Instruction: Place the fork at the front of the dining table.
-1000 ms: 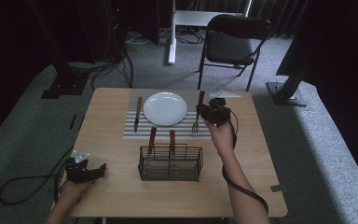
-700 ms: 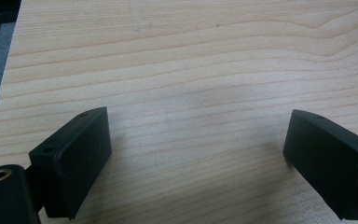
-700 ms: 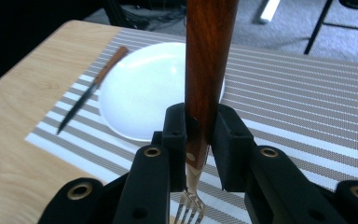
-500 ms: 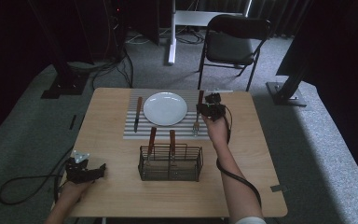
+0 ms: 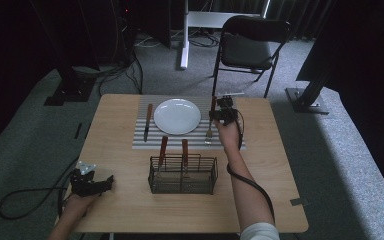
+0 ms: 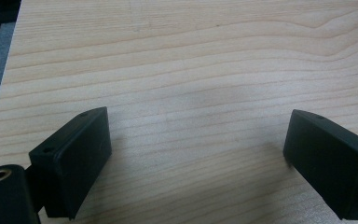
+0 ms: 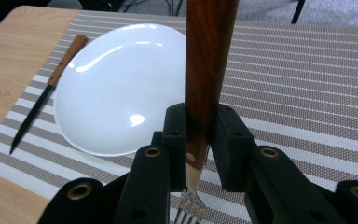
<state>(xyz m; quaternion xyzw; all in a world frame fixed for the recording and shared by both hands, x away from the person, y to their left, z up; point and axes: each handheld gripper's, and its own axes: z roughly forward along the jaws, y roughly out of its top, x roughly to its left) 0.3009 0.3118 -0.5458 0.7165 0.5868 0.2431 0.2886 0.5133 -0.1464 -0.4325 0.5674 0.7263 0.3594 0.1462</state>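
My right gripper (image 5: 219, 115) is shut on the brown wooden handle of a fork (image 5: 211, 122), just right of the white plate (image 5: 177, 116) on the striped placemat (image 5: 225, 142). In the right gripper view, the pads (image 7: 175, 128) clamp the fork handle (image 7: 207, 70) near its metal neck. The tines (image 7: 189, 210) point back toward me, low over the placemat (image 7: 307, 93). A wooden-handled knife (image 5: 148, 121) lies left of the plate. My left gripper (image 5: 91, 182) rests at the table's front left, open over bare wood (image 6: 196, 70), with nothing between its jaws.
A wire basket (image 5: 182, 175) stands in the middle of the table, in front of the placemat, with two wooden-handled utensils (image 5: 163, 147) upright in it. A folding chair (image 5: 250, 47) stands beyond the table's far edge. Cables trail from both grippers.
My right gripper, still holding the fork, has shifted a little left and away, and sunk closer to the placemat beside the plate. The left gripper has stayed put.
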